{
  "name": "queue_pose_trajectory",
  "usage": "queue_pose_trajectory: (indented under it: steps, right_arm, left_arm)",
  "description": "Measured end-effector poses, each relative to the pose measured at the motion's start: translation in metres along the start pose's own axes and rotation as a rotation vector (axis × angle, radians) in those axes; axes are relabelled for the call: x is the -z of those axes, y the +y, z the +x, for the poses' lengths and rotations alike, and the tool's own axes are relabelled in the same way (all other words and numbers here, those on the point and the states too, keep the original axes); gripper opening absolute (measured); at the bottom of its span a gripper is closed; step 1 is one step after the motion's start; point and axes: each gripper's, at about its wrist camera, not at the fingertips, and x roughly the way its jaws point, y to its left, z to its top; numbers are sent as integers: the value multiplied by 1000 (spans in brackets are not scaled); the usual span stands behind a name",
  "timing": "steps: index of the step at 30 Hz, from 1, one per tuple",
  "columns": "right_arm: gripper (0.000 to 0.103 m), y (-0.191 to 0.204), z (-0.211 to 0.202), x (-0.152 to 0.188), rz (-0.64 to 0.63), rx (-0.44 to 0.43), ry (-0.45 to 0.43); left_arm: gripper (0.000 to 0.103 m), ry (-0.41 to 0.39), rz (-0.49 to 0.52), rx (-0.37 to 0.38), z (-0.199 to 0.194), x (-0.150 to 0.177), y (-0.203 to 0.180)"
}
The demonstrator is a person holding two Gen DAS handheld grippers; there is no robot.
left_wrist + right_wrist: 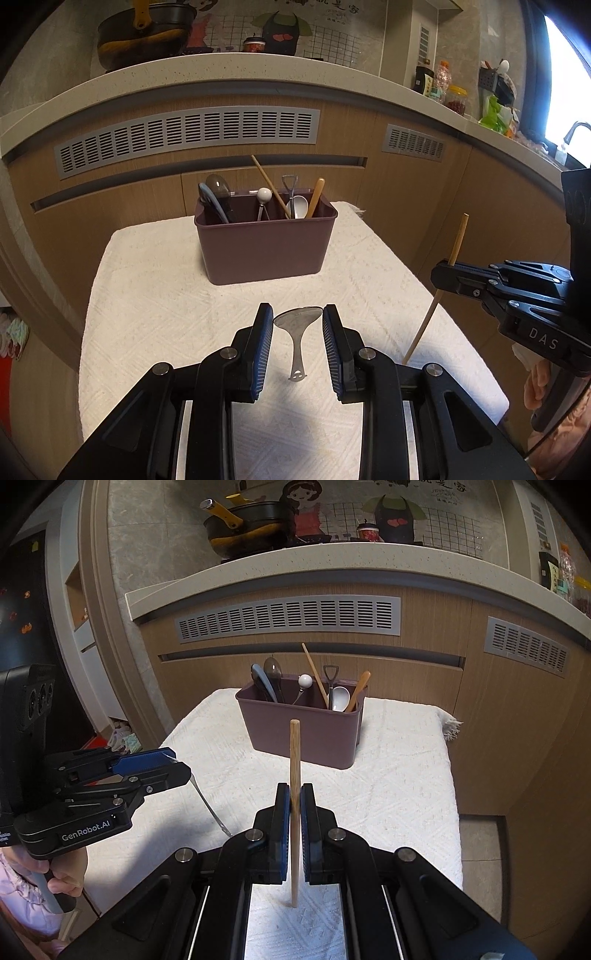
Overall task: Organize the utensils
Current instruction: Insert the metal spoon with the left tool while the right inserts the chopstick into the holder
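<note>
While the right claw (294, 805) pinched a stiff, light wooden chopstick (294, 753) at mid-shaft, the left claw (298, 325) gripped a thin, slippery metal spoon (296, 325) by its bowl edges, low in frame; the caddy (266, 243) stood at centre.

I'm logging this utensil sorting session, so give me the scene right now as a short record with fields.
surface: white towel over a small table
container: purple caddy standing at the towel's far end, already holding spoons and a chopstick
left tool: pads pinch the bowl of a metal spoon, handle hanging toward the towel
right tool: shut on a wooden chopstick, held nearly upright
background: kitchen counter with a black pot
</note>
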Motion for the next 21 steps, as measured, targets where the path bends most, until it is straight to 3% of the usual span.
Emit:
queue_pose_trajectory:
  steps: [6, 10, 16, 21]
  right_arm:
    - [5, 0, -2, -14, -12, 10, -27]
    - [5, -1, -4, -37, -23, 15, -62]
    - [5, -12, -27, -111, -15, 40, -238]
    - [5, -13, -15, -164, -37, 88, -322]
  left_arm:
    - [29, -33, 5, -5, -8, -18, 2]
    - [29, -73, -18, 24, -16, -52, 10]
    - [29, -202, -48, 46, -31, -125, 27]
    - [29, -285, -21, -15, -17, -165, 37]
